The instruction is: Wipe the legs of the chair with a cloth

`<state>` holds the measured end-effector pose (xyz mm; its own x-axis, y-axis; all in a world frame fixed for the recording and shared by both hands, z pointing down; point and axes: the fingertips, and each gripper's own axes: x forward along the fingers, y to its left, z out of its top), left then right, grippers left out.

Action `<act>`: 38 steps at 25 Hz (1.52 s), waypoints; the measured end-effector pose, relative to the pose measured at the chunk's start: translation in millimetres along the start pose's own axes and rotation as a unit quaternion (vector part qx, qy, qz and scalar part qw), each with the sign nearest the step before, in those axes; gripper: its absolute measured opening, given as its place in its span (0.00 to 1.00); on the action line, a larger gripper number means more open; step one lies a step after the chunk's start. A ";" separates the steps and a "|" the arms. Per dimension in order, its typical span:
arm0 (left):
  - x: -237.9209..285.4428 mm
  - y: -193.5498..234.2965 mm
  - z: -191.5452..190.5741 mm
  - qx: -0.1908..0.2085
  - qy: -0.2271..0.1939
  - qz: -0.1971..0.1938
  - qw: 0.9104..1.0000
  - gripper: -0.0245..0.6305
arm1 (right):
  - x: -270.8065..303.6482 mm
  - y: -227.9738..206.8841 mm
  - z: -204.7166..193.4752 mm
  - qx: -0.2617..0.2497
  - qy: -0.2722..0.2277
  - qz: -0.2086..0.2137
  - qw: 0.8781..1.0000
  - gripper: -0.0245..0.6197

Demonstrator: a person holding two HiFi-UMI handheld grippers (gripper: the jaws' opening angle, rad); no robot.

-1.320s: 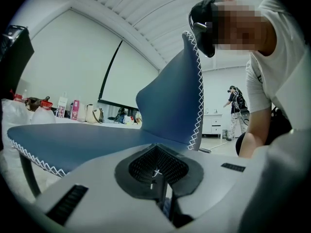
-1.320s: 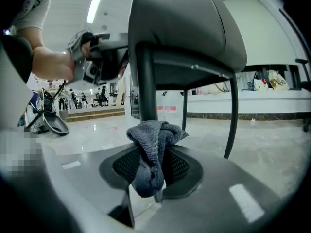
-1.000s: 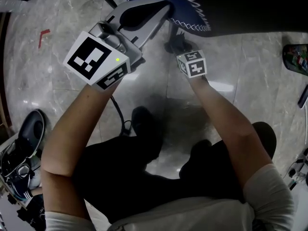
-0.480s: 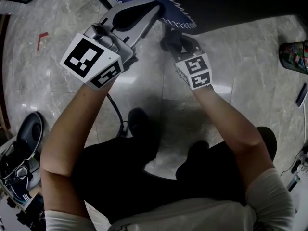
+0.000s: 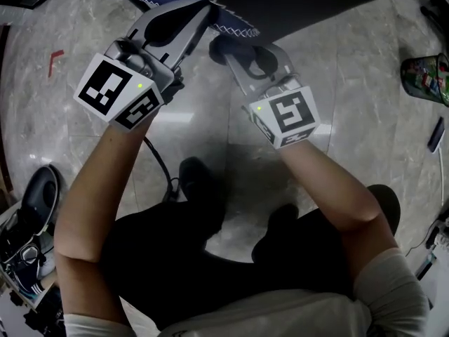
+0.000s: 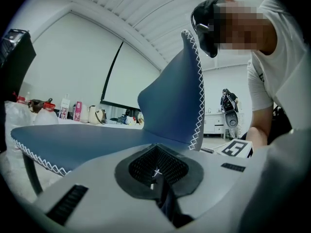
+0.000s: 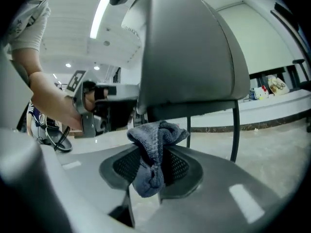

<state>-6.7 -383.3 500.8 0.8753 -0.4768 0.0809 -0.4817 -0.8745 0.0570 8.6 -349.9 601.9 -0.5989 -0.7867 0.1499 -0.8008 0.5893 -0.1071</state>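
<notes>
Our right claw is clamped on the bunched grey knit cloth. The thin black upright chair leg stands just beyond it, to the right. Our left claw pinches the blue white-stitched chair seat.

**Left gripper view.** The left gripper has its jaws closed on the blue sheet. The pinched fold runs down between them and out of sight. The sheet's left end is cut off at the picture's edge. Small items at far left are too small to identify.

**Right gripper view.** The right gripper clamps the cloth, which covers part of the pad faces. The chair is cut off at the top edge. The lower end of its leg is hidden behind the gripper body.

**Head view.** The chair shows only as a dark mass, cut off at the far edge. A green object is cropped by the right edge and cannot be identified.
</notes>
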 end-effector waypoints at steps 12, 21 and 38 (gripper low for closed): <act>1.0 0.8 -0.8 0.012 -0.011 0.002 1.000 0.04 | 46.0 -40.7 -236.4 0.077 0.244 -0.035 0.966 0.22; 0.8 1.4 -2.7 0.004 -0.010 -0.003 1.000 0.04 | 47.7 -42.1 -250.8 0.062 0.281 -0.024 0.958 0.21; 0.1 2.6 1.1 0.008 -0.014 0.017 1.000 0.04 | 5.1 -10.9 22.2 -0.024 -0.011 0.000 1.000 0.22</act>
<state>-7.8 -385.8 499.8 0.8596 -0.5079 0.0547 -0.5101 -0.8592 0.0382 14.2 -364.4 582.0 -0.5985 -0.7909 0.1279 -0.8006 0.5962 -0.0600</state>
